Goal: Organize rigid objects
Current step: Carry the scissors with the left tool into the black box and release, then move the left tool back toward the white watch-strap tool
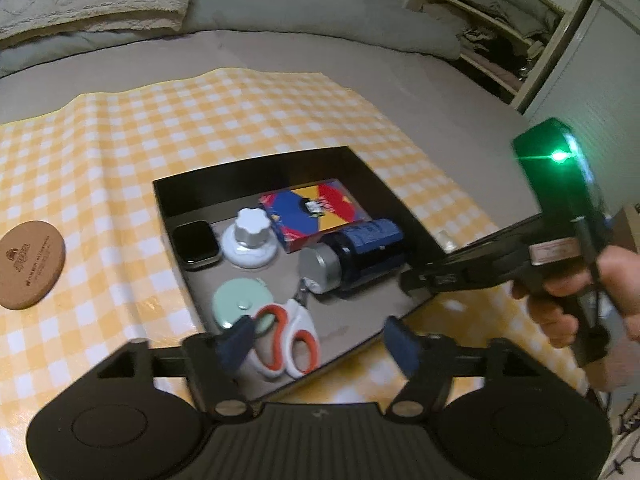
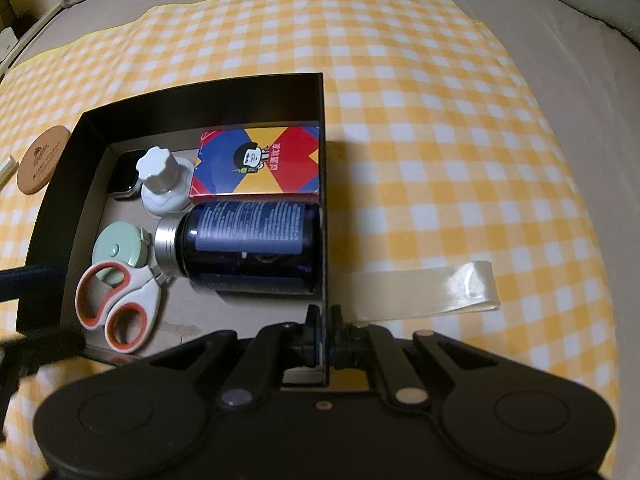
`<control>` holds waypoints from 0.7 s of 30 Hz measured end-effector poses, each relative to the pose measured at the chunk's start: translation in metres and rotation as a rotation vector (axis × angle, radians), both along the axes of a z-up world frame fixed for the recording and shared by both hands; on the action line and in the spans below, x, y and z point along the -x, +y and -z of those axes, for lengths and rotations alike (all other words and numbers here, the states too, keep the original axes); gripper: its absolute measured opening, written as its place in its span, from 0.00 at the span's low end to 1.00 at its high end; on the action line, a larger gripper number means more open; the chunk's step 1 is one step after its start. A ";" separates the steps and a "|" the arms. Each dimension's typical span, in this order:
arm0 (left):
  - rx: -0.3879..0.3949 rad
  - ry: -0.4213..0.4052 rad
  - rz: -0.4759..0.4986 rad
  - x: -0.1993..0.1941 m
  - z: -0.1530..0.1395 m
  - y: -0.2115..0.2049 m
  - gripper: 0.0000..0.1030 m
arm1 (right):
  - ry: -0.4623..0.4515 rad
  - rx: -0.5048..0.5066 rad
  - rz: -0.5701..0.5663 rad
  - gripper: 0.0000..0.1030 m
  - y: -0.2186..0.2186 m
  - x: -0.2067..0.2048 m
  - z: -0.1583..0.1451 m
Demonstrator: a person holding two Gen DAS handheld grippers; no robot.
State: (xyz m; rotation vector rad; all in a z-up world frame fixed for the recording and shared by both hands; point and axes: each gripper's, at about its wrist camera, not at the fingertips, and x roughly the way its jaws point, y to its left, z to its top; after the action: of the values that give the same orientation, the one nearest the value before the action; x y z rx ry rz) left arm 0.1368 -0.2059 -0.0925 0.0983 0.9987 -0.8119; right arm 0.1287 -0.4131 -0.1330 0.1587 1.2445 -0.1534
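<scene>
My left hand-held gripper [image 1: 320,342] hung apart over the scissors [image 1: 286,332] lying in the box [image 2: 60,184]; my right hand-held gripper [image 2: 325,326] was clamped on its wall. Risk: tugging there could tip the box, rolling the bottle [image 2: 248,246]

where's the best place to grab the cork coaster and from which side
Grip the cork coaster across its rim, coming from above. It lies flat on the checked cloth, outside the black box, with bare cloth all round, so its thin edge is the only part the fingers can close on.
</scene>
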 end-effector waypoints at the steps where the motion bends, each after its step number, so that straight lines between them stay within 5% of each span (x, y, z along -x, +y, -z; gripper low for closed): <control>1: 0.001 -0.003 0.005 0.002 -0.002 -0.001 0.77 | 0.000 0.000 0.000 0.04 0.000 0.000 0.000; 9: -0.004 -0.047 0.004 0.015 -0.014 0.000 0.97 | 0.000 0.002 -0.001 0.04 0.000 0.000 0.000; 21: -0.020 -0.141 -0.051 0.011 -0.034 0.025 1.00 | 0.001 0.005 0.001 0.04 0.001 0.000 0.000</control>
State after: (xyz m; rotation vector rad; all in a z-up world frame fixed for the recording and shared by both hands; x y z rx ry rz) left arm 0.1263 -0.1812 -0.0589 0.1447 0.8730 -0.7384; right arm 0.1285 -0.4121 -0.1332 0.1547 1.2452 -0.1574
